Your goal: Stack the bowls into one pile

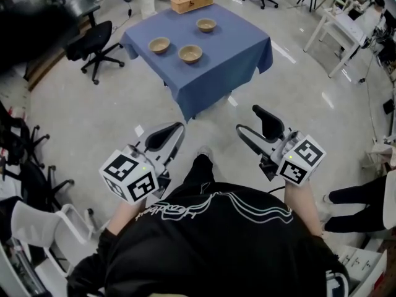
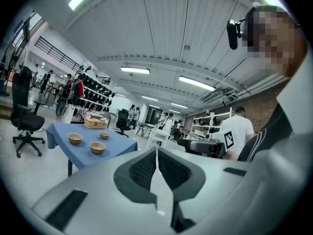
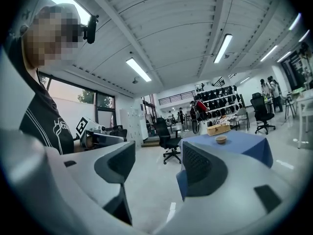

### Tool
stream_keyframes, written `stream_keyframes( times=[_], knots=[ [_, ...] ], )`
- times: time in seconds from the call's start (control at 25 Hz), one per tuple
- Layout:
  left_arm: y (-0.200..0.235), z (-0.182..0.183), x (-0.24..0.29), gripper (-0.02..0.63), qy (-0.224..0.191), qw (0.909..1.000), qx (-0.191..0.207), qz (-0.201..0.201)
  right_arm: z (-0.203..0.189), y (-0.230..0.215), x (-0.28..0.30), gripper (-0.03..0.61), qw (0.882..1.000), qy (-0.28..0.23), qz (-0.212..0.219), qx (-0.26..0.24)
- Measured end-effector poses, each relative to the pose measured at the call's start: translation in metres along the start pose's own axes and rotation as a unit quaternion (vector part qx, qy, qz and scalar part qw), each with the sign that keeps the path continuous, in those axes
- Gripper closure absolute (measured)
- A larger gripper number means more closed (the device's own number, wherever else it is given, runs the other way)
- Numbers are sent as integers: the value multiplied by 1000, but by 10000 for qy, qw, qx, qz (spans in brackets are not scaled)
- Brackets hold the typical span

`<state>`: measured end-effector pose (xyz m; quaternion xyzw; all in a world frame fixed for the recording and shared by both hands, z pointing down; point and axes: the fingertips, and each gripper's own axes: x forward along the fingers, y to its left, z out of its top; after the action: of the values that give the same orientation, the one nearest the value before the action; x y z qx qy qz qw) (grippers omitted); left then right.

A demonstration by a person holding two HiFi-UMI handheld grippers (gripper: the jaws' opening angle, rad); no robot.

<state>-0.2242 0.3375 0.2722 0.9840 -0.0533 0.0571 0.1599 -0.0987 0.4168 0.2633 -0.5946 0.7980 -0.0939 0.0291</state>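
Person's black top (image 1: 210,246): nearest, fills the lower head view.
Blue-clothed tabletop (image 1: 235,48): well ahead across bare floor.
Wooden box (image 1: 191,2): at the far edge.
Left tongs (image 1: 178,127): closed together, empty.
Right tongs (image 1: 249,120): spread wide, nothing between.
Bowls, tan, apart on the cloth: left bowl (image 1: 159,44), middle bowl (image 1: 190,54), far bowl (image 1: 206,25).
Handling: likely the approach. Step in squarely and part the left pair before reaching a rim.
Lettering: the top's white script is unreadable; the marker cubes (image 1: 129,175) carry no words.

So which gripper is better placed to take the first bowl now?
Probably the right gripper: its fingers stand open and empty, while the left gripper is shut. Both are far from the bowls.
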Motion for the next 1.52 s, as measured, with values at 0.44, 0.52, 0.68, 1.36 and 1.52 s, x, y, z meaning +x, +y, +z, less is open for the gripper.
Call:
stream_keyframes(
  times=[0.44, 0.52, 0.68, 1.36, 1.52],
  knots=[
    [85, 18, 48, 581, 98, 9997, -199, 129, 11, -63, 75, 278, 9997, 10, 124, 200],
    [105, 27, 62, 581, 96, 9995, -253, 133, 14, -80, 92, 279, 9997, 55, 105, 230],
    [151, 44, 96, 580, 144, 9992, -359, 108, 22, -122, 127, 278, 9995, 127, 0, 289],
    [342, 99, 257, 581, 519, 9970, -580, -50, 35, -314, 276, 279, 9957, 465, -364, 714],
    [367, 105, 278, 581, 515, 9970, -566, -133, 34, -335, 298, 279, 9947, 588, -406, 734]
  ],
)
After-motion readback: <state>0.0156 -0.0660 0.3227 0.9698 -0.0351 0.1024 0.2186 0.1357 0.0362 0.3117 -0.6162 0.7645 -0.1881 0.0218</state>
